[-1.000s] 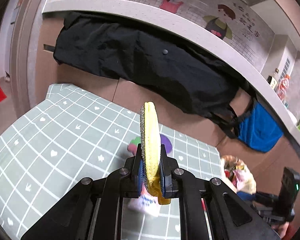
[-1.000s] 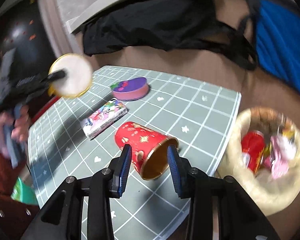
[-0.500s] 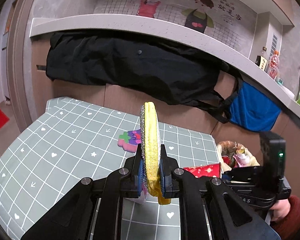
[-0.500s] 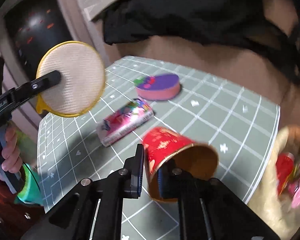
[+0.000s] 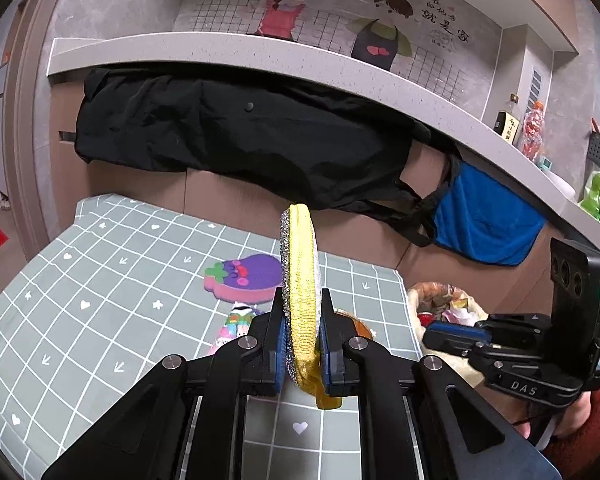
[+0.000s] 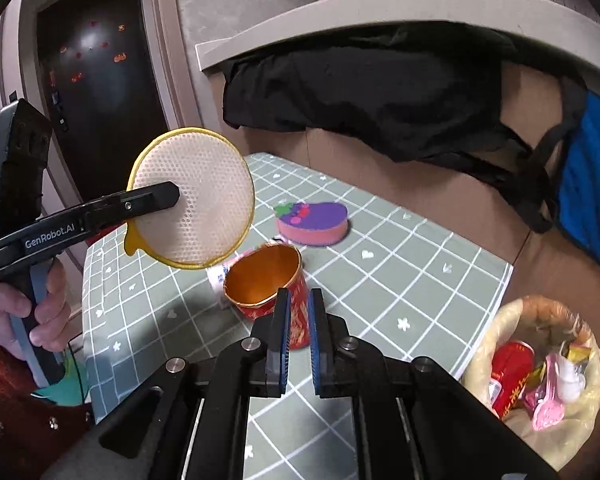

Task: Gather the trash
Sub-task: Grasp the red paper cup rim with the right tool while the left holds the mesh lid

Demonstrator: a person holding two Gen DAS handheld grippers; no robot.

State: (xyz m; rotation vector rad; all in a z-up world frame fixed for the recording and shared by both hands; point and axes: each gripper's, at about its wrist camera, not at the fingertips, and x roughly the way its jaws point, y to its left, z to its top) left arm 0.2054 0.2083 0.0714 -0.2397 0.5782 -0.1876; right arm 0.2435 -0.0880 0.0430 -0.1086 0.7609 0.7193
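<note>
From the right wrist view the round scrub pad [image 6: 196,200] is seen face on — a pale honeycomb mesh disc with a yellow rim, pinched by the left tongs [image 6: 172,196]. In the left wrist view only its edge is shown, yellow cloth backed by a glittery silver layer, clamped upright. The right tongs [image 6: 298,312] have just been closing and are now narrowed on the wall of a red paper cup [image 6: 268,280] with a gold lining, apparently lifted off the green checked counter [image 6: 400,280]. The trash basket [image 6: 500,320], lined with crinkled plastic, sits beside the counter. The eggplant-shaped sponge [image 6: 312,222] lies flat.
</note>
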